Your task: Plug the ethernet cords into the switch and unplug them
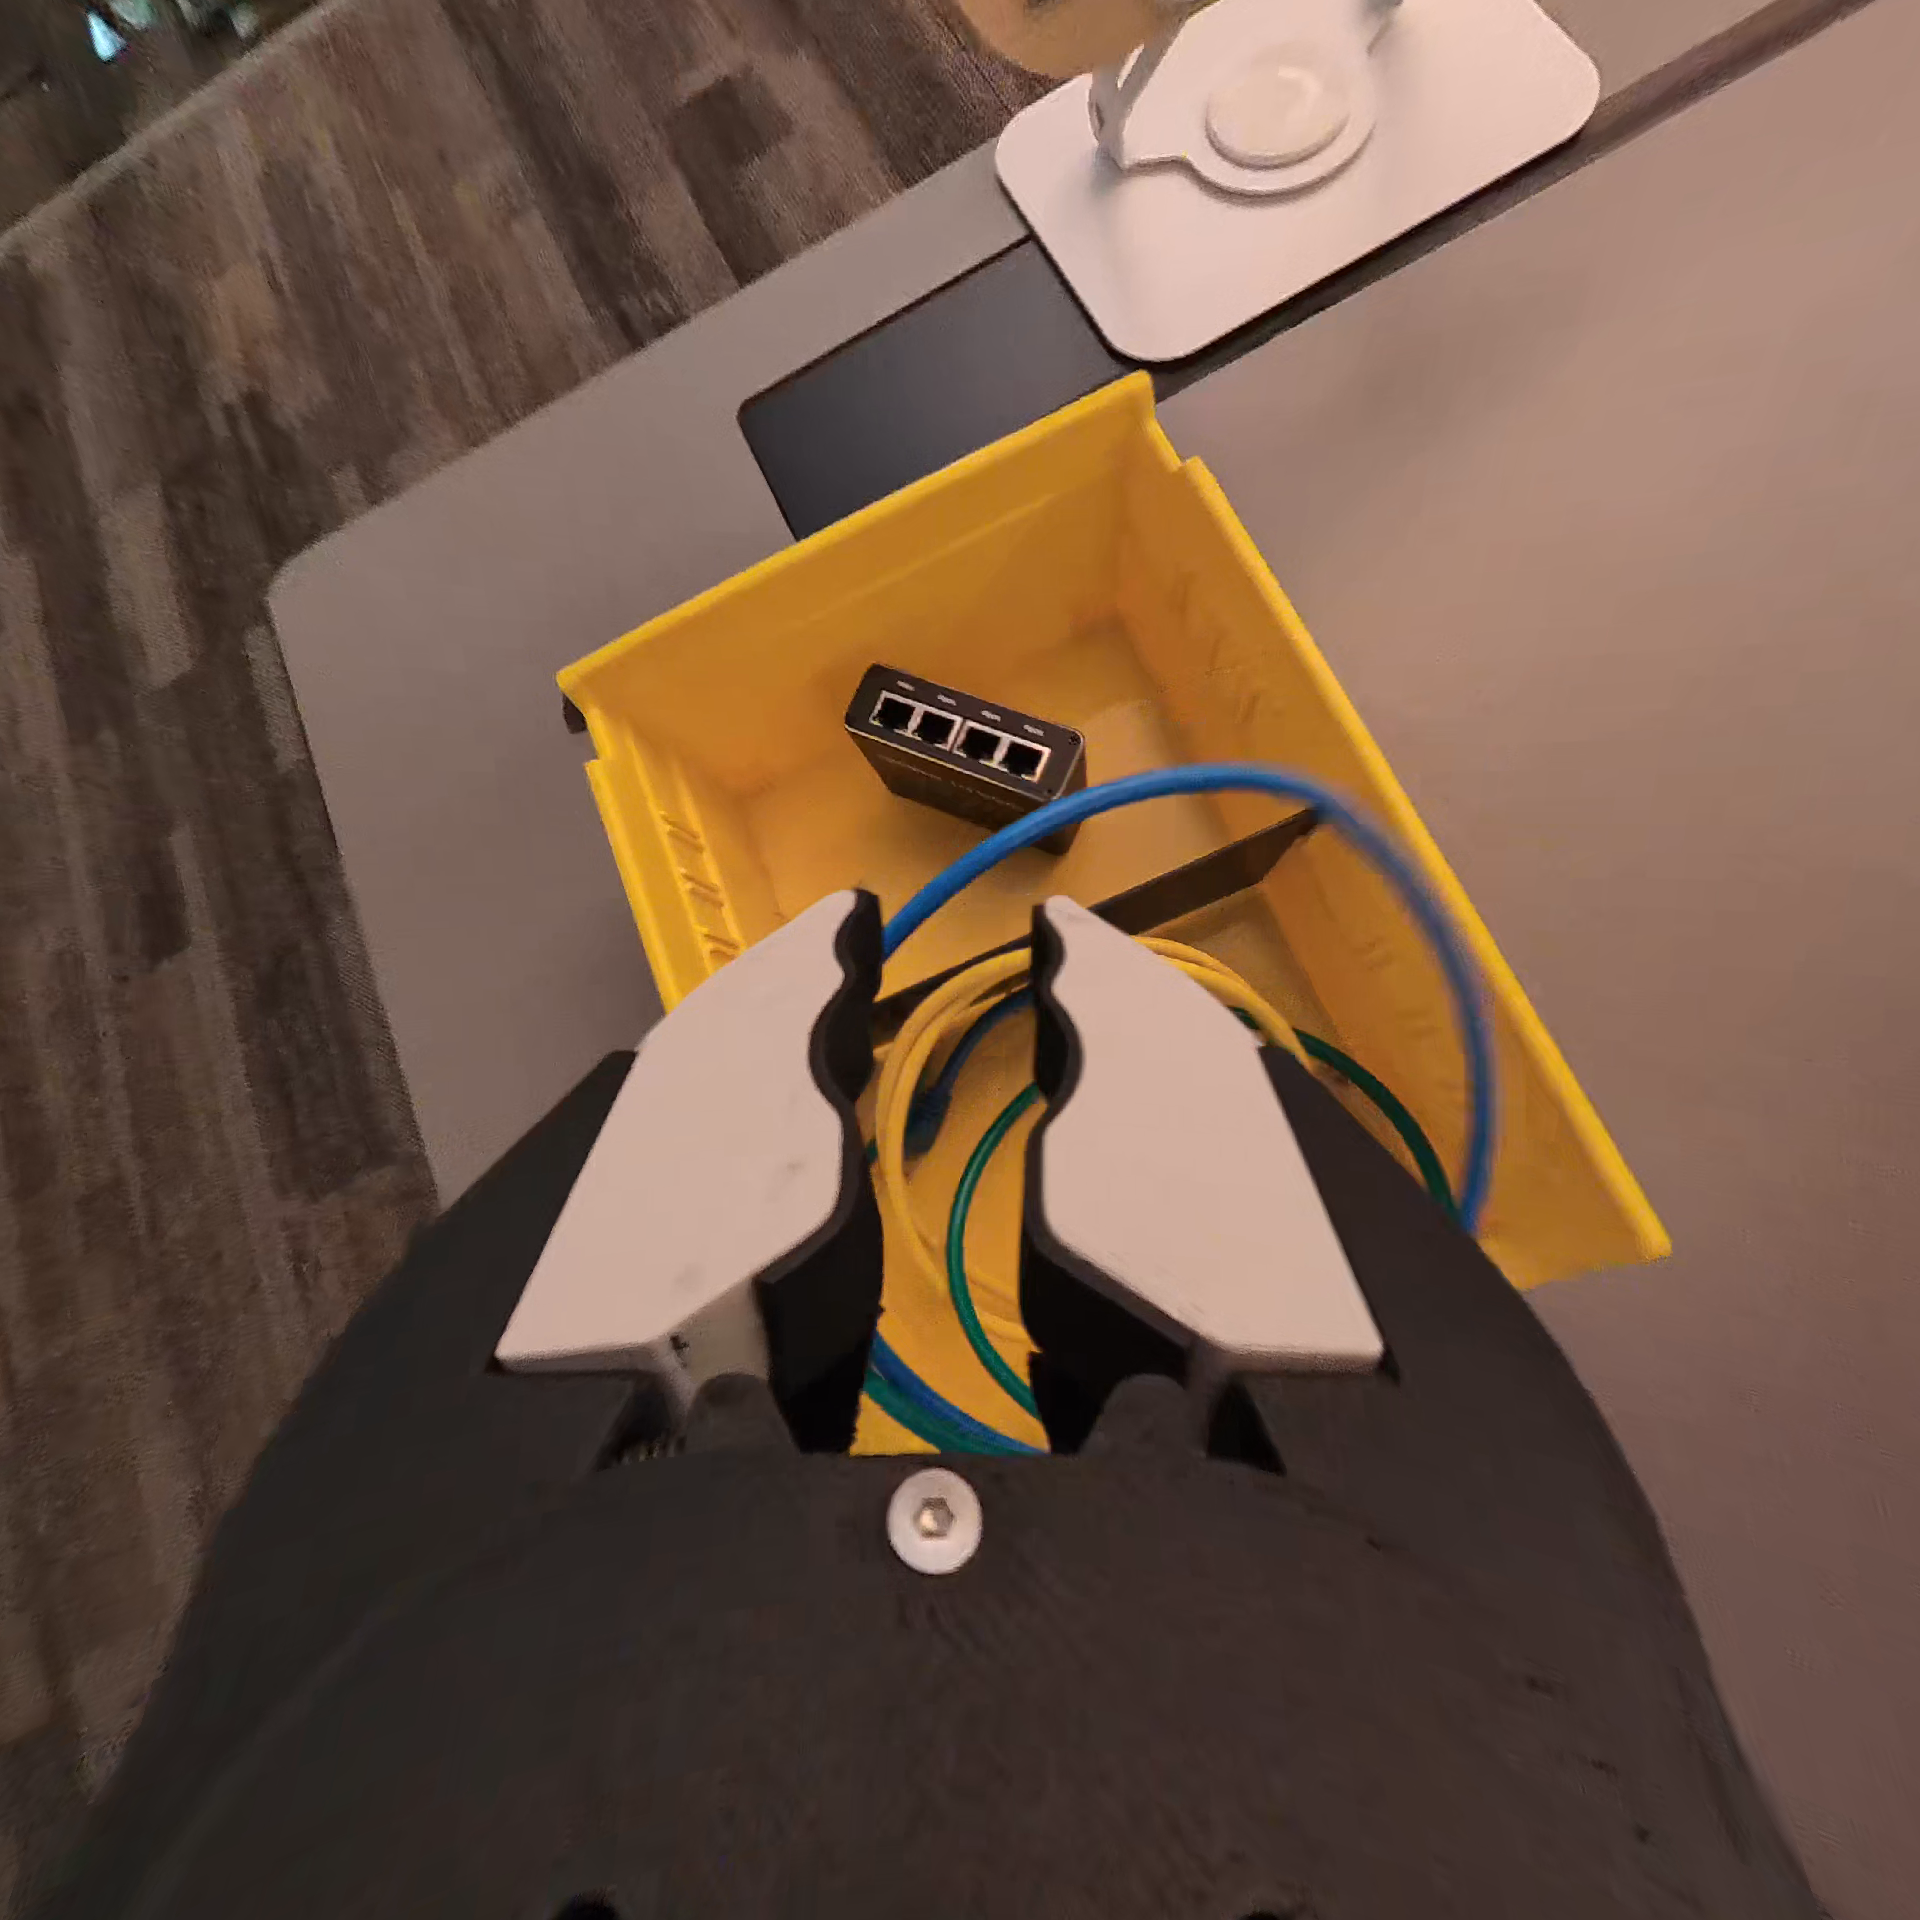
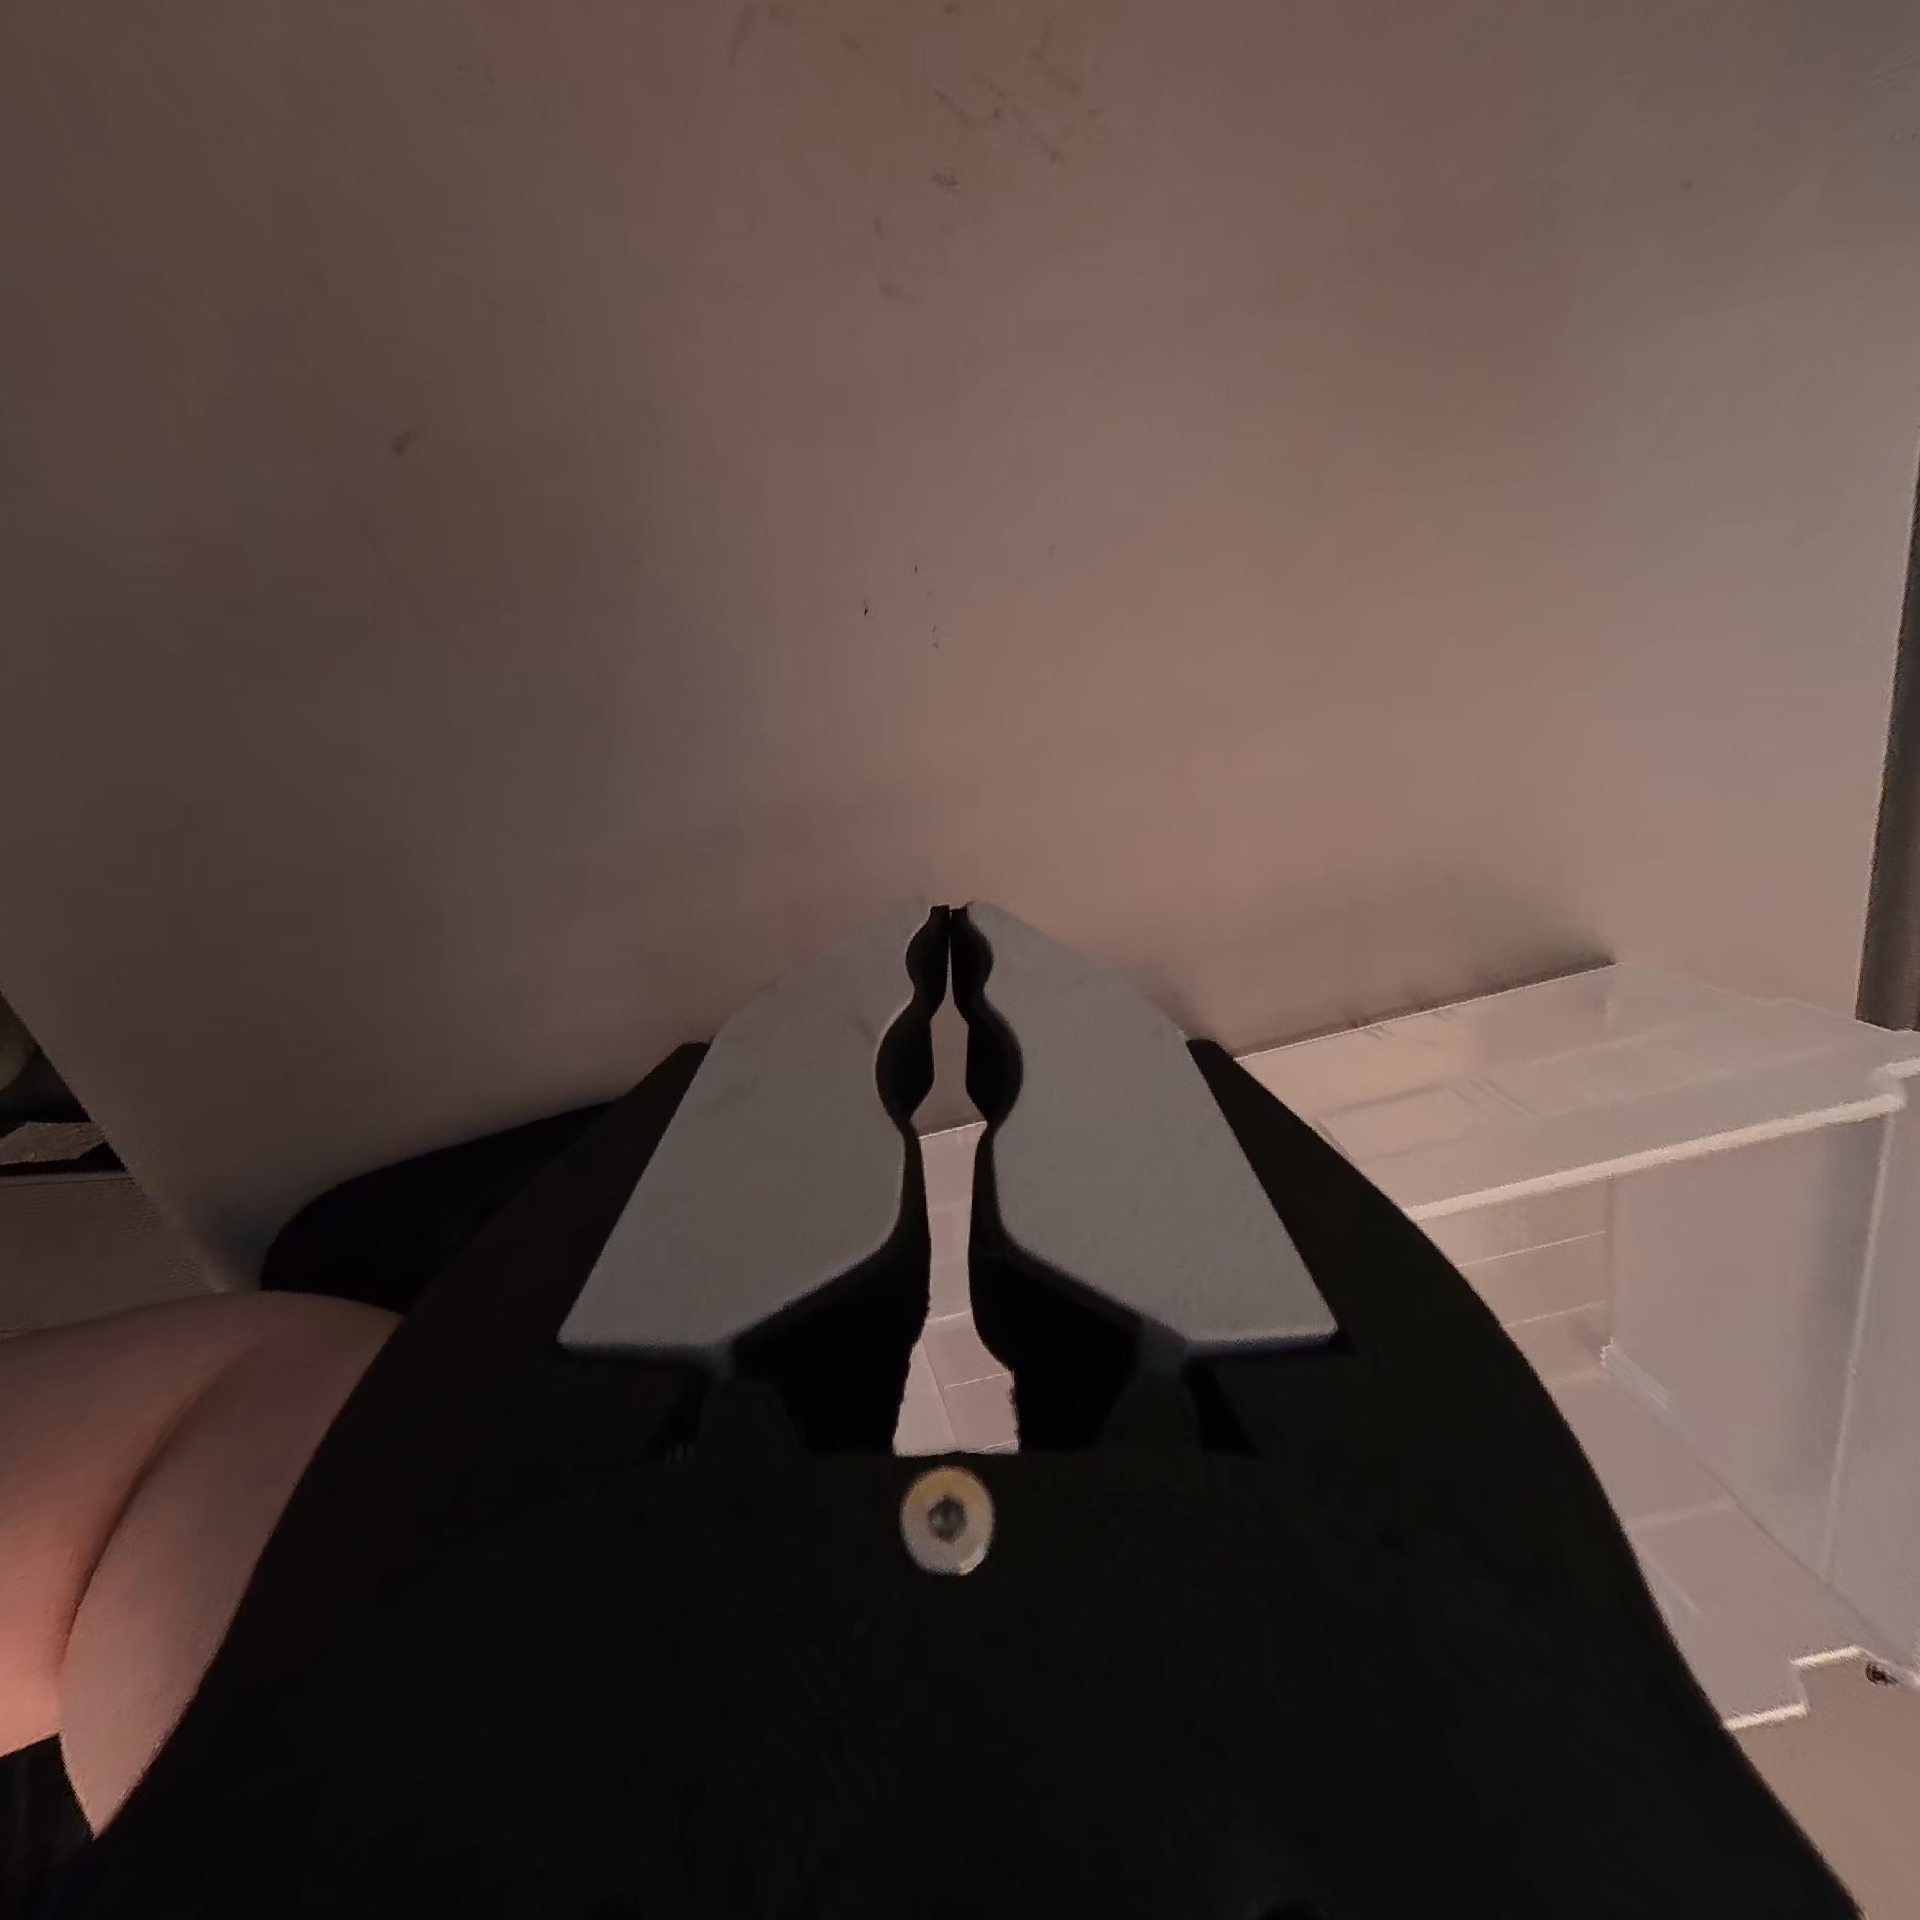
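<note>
The left hand-held gripper [image 1: 956,920] hung over the near end of a yellow bin [image 1: 904,592], its two grey fingers [image 1: 727,1122] parted with a clear gap between them and nothing clamped there. Through that gap and around the fingers lay a loose tangle of ethernet cords in the bin: a blue cord [image 1: 1143,781] arching high across the bin and down along its right wall, a yellow cord [image 1: 914,1039] coiled beneath the fingers, and a green cord [image 1: 971,1205] looping under both. A small blue plug [image 1: 928,1112] showed inside the yellow coil, lying free. A dark divider strip [image 1: 1216,868] crossed the bin beyond the cords, and past it, in the far compartment, sat the black switch [image 1: 966,748], tilted so its four ports faced upward, all of them unoccupied. The bin stood on a grey desk [image 1: 1558,520], with a dark flat pad [image 1: 914,405] behind it and a white stand base [image 1: 1299,177] farther back; patterned carpet [image 1: 260,520] lay off the desk's left edge. The right hand-held gripper [image 2: 954,914] was clenched, fingertips meeting on nothing, held low over bare desk surface with a clear plastic bin [image 2: 1558,1195] just to its right.
</note>
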`<state>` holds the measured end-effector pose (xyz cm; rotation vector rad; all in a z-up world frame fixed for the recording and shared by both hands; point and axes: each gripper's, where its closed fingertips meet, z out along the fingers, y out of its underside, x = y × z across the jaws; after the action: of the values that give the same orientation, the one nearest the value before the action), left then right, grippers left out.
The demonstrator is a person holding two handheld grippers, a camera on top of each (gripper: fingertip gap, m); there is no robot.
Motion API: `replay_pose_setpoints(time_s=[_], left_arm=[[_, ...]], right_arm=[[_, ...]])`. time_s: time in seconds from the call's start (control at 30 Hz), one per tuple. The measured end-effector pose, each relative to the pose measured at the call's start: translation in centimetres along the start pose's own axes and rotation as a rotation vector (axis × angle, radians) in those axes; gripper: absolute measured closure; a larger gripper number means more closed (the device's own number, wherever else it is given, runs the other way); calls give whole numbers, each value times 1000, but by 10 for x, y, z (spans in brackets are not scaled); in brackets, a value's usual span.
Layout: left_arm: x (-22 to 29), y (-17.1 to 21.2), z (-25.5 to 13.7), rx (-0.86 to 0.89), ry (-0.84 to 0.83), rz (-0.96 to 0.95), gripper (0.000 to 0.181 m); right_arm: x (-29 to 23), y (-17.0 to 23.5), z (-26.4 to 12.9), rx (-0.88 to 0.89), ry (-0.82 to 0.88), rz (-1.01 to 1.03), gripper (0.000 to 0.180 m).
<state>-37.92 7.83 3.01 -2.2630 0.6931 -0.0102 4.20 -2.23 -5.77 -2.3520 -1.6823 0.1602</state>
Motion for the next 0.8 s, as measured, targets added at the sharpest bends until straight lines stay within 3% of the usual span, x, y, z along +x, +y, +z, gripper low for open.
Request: replay_pose_setpoints(time_s=[0.13,0.33,0.47,0.73,0.8], left_arm=[[29,8,-29,-25,123,2,126],[93,83,-34,-371,252,404,120],[100,99,-20,-514,311,373,117],[90,125,-1,-702,342,338,141],[89,128,1,-730,355,326,155]], right_arm=[[1,1,0,0,-2,1,179],[0,3,4,-20,-12,2,179],[-4,3,6,-35,-21,-13,179],[-5,6,8,-46,-34,-9,179],[-5,8,9,-55,-40,-8,179]])
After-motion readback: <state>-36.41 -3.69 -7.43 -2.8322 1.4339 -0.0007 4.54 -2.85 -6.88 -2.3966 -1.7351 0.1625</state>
